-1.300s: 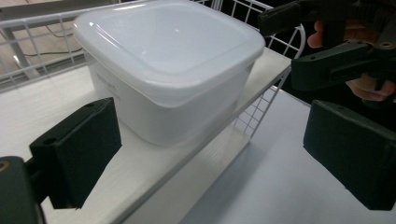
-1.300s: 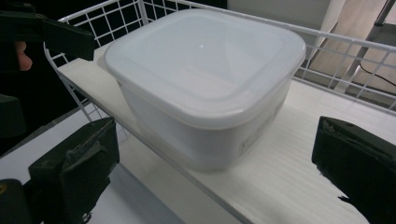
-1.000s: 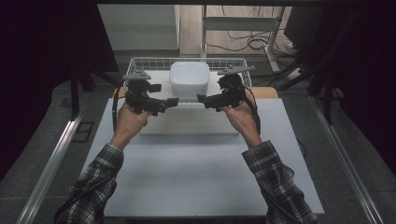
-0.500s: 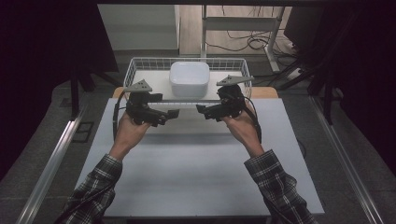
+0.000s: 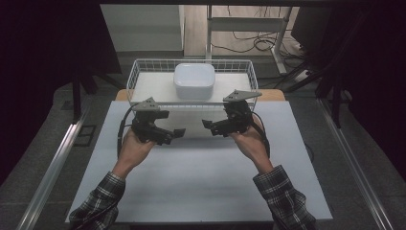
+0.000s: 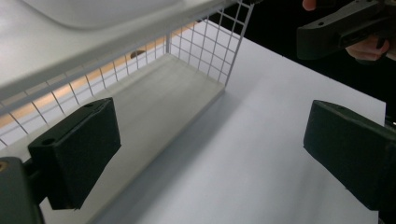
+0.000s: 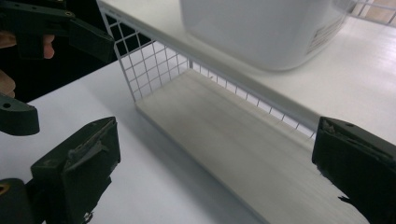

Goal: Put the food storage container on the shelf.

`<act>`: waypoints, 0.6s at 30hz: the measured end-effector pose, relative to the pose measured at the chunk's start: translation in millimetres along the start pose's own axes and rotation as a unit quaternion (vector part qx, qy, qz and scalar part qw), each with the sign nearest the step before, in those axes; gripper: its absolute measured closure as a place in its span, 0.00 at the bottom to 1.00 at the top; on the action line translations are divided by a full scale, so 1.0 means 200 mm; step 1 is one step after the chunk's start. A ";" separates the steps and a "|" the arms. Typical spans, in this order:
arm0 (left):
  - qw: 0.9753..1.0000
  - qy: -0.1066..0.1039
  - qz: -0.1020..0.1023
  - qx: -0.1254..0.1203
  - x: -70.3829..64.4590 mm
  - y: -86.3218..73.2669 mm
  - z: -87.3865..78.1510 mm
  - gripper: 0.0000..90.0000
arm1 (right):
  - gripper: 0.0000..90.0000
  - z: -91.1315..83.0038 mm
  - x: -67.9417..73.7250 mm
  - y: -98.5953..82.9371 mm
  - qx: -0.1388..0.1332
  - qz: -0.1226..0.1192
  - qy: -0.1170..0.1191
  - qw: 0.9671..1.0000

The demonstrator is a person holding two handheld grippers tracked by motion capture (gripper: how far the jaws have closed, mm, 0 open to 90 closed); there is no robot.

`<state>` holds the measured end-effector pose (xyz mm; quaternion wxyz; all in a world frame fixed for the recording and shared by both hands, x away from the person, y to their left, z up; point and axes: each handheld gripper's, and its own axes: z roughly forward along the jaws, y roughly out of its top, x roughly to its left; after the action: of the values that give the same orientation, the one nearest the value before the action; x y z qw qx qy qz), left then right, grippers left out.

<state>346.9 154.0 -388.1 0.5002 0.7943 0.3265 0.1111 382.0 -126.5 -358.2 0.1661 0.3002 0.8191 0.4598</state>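
both grippers, left [image 5: 178, 132] and right [image 5: 207, 125], have drawn back from the wire basket [image 5: 143, 72]; jaws wide apart, tips facing inward.

High view overhead, facing forward; both claw views close, sharing the wire basket [image 5: 139, 79].
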 end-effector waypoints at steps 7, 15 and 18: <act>1.000 -0.003 -0.002 0.003 -0.04 -0.08 0.01 0.04 | 0.01 0.00 0.04 -0.07 0.002 -0.007 0.008 1.000; 1.000 -0.008 -0.014 0.003 -0.06 -0.17 0.03 0.05 | 0.01 0.01 0.08 -0.16 0.002 -0.016 0.012 1.000; 1.000 -0.008 -0.018 0.005 -0.06 -0.21 0.03 0.05 | 0.01 0.02 0.09 -0.20 0.004 -0.016 0.013 1.000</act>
<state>323.2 153.2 -425.8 0.5009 0.7915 0.3372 0.0948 356.2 -127.8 -394.0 0.1616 0.2813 0.8279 0.4576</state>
